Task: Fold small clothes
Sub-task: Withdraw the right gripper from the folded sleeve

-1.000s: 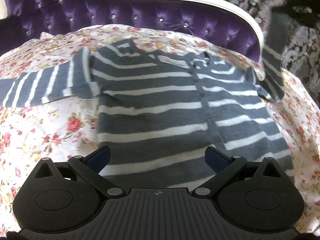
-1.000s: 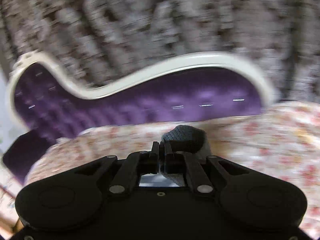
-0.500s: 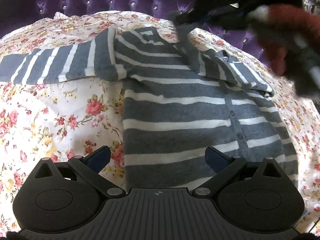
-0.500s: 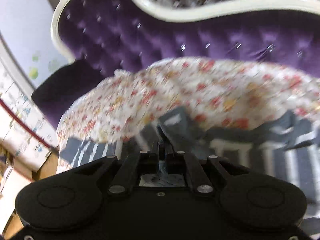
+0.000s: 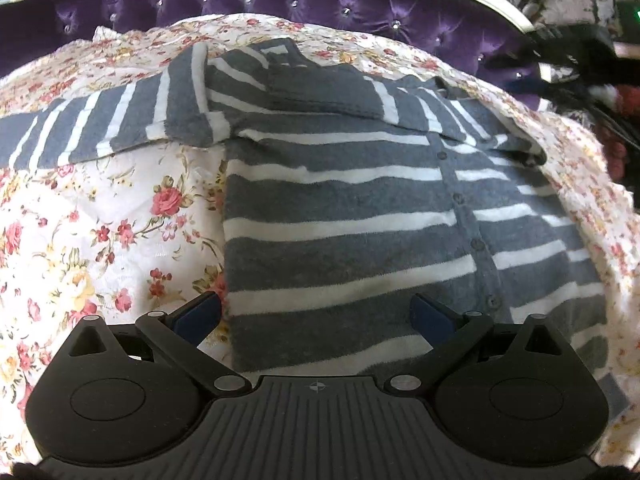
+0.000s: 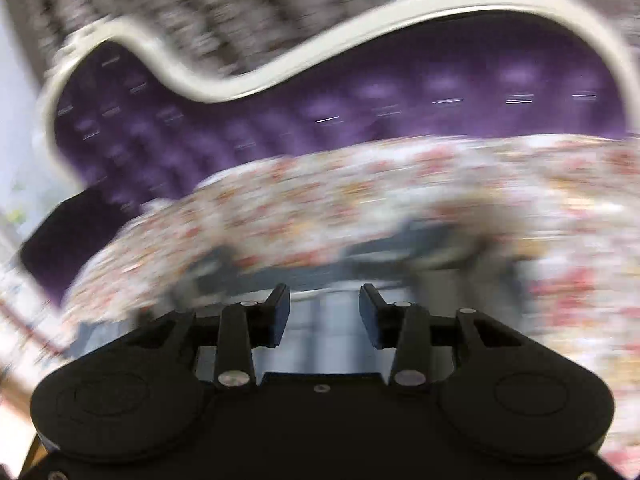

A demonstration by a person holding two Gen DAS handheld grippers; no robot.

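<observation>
From my left wrist, my left gripper (image 5: 316, 314) hovers with jaws wide over the striped cardigan (image 5: 344, 216), which lies flat on the floral bedspread (image 5: 100, 232), one sleeve folded across its chest. From my right wrist, blurred, my right gripper (image 6: 324, 312) has just been opening, nothing between its jaws.

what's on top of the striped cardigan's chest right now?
One sleeve lies folded across the upper chest of the striped cardigan. The neckline beneath it is covered. The other sleeve lies out on the floral sheet.
</observation>
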